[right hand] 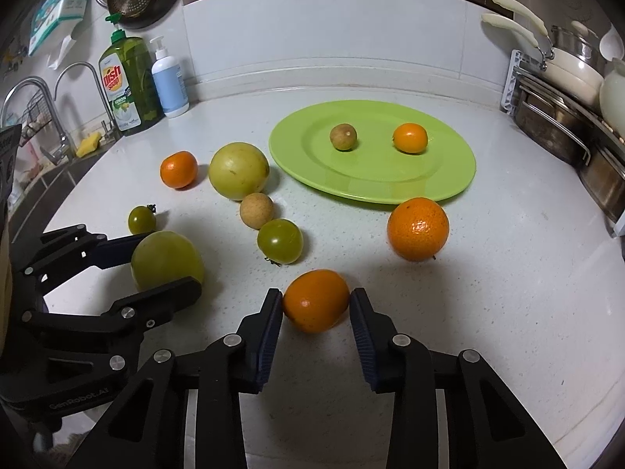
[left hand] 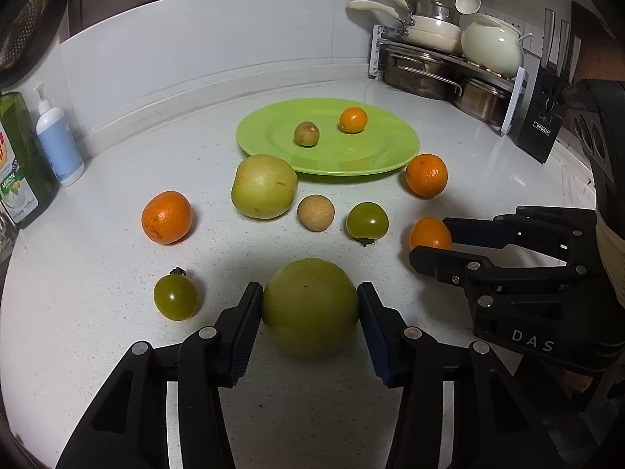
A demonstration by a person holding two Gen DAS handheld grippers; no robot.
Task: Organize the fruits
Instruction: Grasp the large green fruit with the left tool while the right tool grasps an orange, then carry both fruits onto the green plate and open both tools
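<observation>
Fruits lie near the tabletop's front edge, short of the plate. Left gripper clasps a firm, heavy green fruit at its widest; right gripper brackets a smooth, roll-prone orange, contact uncertain.

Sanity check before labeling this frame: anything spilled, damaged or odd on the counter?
Nothing stands out. No spills or damaged fruit. Most fruit lies loose on the counter; only two small pieces sit on the green plate. The left gripper brackets a green fruit, and the right gripper an orange fruit.
</observation>
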